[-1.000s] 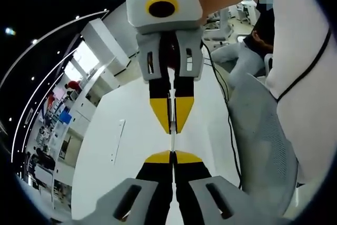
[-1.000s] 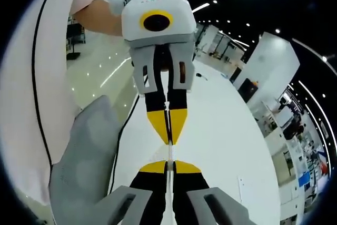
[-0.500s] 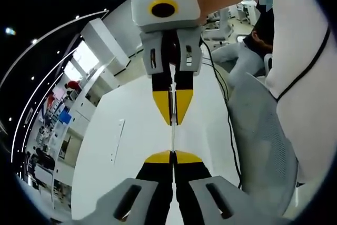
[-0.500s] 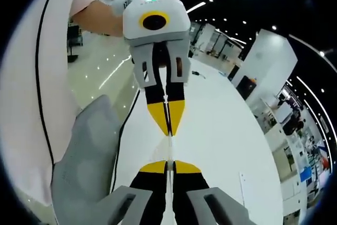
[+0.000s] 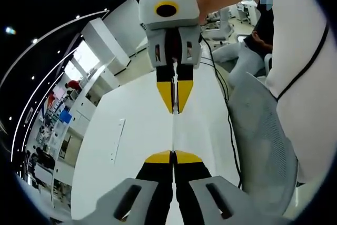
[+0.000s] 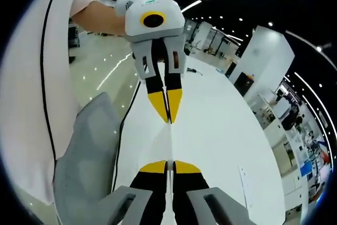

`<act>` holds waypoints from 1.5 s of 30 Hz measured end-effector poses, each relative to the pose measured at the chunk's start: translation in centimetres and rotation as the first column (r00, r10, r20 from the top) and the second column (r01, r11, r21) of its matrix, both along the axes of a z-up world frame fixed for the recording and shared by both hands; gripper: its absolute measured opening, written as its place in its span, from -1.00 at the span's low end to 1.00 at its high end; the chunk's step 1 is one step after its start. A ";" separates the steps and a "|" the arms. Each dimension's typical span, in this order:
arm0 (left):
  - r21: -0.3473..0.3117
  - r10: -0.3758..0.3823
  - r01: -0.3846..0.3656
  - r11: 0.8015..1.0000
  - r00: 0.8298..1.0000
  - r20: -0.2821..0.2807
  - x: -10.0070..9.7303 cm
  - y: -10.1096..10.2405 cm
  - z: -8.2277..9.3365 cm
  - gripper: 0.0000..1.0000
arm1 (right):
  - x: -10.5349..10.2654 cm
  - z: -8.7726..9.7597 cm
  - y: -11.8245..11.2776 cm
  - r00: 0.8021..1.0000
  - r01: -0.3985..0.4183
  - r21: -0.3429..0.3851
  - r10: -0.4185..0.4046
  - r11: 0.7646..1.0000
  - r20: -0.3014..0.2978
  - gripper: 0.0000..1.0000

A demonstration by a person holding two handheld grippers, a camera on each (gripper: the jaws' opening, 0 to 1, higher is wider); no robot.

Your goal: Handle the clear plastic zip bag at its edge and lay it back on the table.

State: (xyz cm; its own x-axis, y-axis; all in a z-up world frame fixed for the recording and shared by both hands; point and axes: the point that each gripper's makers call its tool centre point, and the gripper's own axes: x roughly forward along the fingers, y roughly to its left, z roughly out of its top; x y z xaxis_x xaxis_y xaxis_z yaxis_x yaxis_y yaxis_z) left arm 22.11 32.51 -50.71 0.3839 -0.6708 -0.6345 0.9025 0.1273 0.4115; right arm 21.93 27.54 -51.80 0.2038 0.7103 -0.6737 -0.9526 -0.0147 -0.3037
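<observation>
The clear plastic zip bag (image 5: 173,133) is seen edge-on as a thin pale line stretched between the two grippers above the white table (image 5: 131,146). In the left gripper view, my left gripper (image 5: 174,156) is shut on its near edge. My right gripper (image 5: 175,110) faces it from above, shut on the far edge. In the right gripper view, my right gripper (image 6: 169,166) pinches the bag (image 6: 169,143) at the bottom, and my left gripper (image 6: 168,120), held by a hand, pinches it from the top.
A grey mesh chair (image 5: 258,140) (image 6: 84,162) stands beside the table, with a black cable (image 5: 229,119) (image 6: 124,130) running along the table's edge. A flat white strip (image 5: 117,140) (image 6: 243,180) lies on the table (image 6: 221,130). A person's white sleeve is close by.
The two grippers have drawn apart, so a longer stretch of the bag's edge shows between them. Both stay shut on the bag.
</observation>
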 end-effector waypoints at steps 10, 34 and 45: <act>-0.003 0.005 -0.005 1.000 1.000 -0.001 -0.1 0.2 0.0 -1.00 | 0.0 -0.2 -0.8 1.000 0.015 -0.007 -0.015 1.000 -0.003 -1.00; -0.010 0.022 -0.022 1.000 1.000 -0.003 0.2 1.0 -0.3 -1.00 | 0.5 -0.6 -3.2 0.999 0.052 -0.025 -0.052 0.998 -0.012 -1.00; -0.014 0.023 -0.023 1.000 1.000 -0.003 0.2 1.0 -0.3 -1.00 | 0.4 -0.8 -4.2 0.998 0.065 -0.028 -0.065 0.998 -0.017 -1.00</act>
